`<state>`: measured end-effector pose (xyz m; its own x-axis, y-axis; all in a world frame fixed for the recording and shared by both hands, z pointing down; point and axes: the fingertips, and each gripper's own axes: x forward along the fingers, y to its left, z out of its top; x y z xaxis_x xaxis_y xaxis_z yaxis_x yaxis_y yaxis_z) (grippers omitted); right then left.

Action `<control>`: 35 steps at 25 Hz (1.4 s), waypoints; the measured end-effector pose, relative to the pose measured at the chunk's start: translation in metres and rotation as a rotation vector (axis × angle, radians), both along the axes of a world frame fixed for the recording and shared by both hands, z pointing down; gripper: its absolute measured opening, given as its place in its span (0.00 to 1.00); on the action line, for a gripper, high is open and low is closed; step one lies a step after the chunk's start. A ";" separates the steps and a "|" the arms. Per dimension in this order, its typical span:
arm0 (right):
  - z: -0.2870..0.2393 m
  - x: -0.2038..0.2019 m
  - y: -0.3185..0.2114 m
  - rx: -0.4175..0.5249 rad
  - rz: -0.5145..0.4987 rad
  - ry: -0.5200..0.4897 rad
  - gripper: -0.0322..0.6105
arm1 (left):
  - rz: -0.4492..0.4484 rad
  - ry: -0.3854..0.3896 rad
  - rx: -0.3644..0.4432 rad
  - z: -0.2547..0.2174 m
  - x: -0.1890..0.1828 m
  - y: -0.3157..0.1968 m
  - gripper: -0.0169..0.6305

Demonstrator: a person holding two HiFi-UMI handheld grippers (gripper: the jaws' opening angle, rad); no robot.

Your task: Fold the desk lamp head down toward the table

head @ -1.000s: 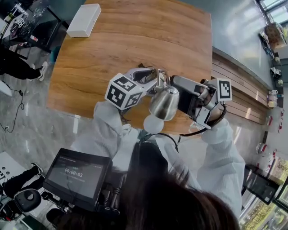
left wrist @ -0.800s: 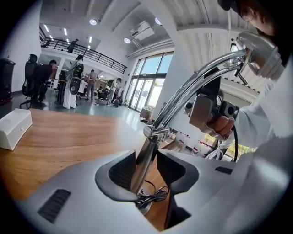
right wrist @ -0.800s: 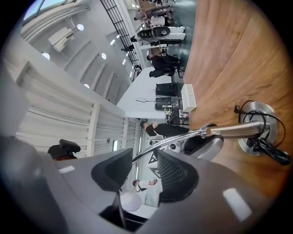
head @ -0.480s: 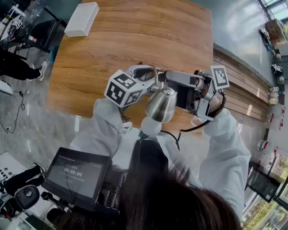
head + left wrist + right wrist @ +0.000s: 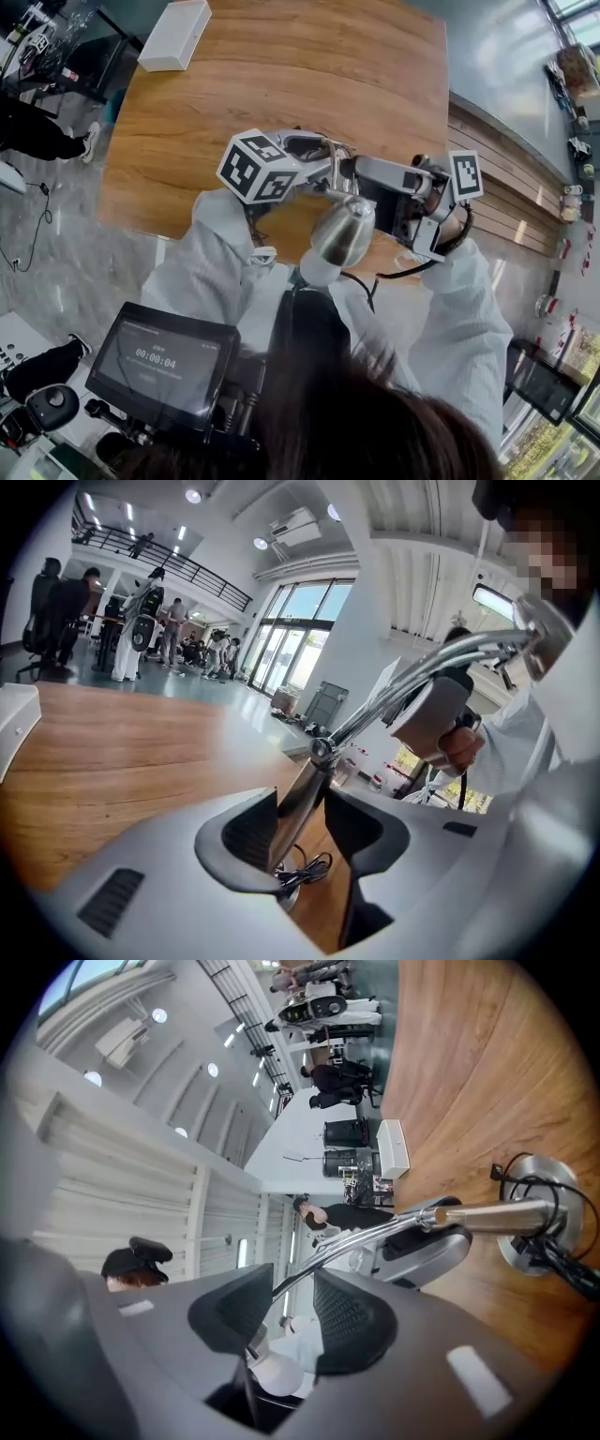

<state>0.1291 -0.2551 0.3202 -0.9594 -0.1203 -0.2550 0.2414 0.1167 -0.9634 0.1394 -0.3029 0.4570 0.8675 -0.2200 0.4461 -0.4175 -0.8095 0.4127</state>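
Leverage decides this fold. The left gripper [image 5: 302,829] straddles the polished metal stem [image 5: 298,799] of the chrome desk lamp, its jaws opening and slack, so the round base [image 5: 555,1185] could lift off the wooden worktop [image 5: 281,66]. The right gripper [image 5: 292,1312] has jaws closing around the thin curved upper arm [image 5: 356,1235], not yet pinching. Best to clamp the stem first, then swing the bell-shaped chrome lamp head [image 5: 344,232], raised over the worktop's near edge, slowly down.
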 end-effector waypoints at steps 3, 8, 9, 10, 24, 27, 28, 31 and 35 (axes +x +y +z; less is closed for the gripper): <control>0.015 -0.006 0.022 0.113 -0.043 0.107 0.23 | 0.027 0.002 -0.008 0.001 0.000 0.000 0.27; 0.056 -0.017 0.050 0.346 -0.065 0.320 0.17 | 0.061 0.005 -0.013 0.001 -0.002 0.000 0.27; 0.064 -0.018 0.053 0.407 -0.065 0.360 0.16 | 0.069 0.002 -0.012 0.001 -0.002 0.000 0.27; 0.073 -0.019 0.055 0.476 -0.067 0.403 0.16 | 0.077 0.001 -0.010 0.000 -0.002 0.001 0.27; 0.129 -0.019 0.057 1.014 -0.088 0.616 0.17 | 0.200 0.006 0.122 -0.004 0.000 0.013 0.25; 0.136 -0.017 0.053 1.091 -0.094 0.666 0.17 | 0.226 0.021 0.177 -0.006 0.002 0.015 0.24; 0.138 -0.016 0.053 1.110 -0.097 0.674 0.18 | 0.226 0.028 0.189 -0.007 0.003 0.015 0.24; 0.140 -0.013 0.052 1.133 -0.091 0.689 0.21 | 0.210 0.051 0.206 -0.007 0.005 0.018 0.23; 0.143 -0.012 0.052 1.136 -0.077 0.708 0.21 | 0.204 0.062 0.217 -0.007 0.005 0.019 0.23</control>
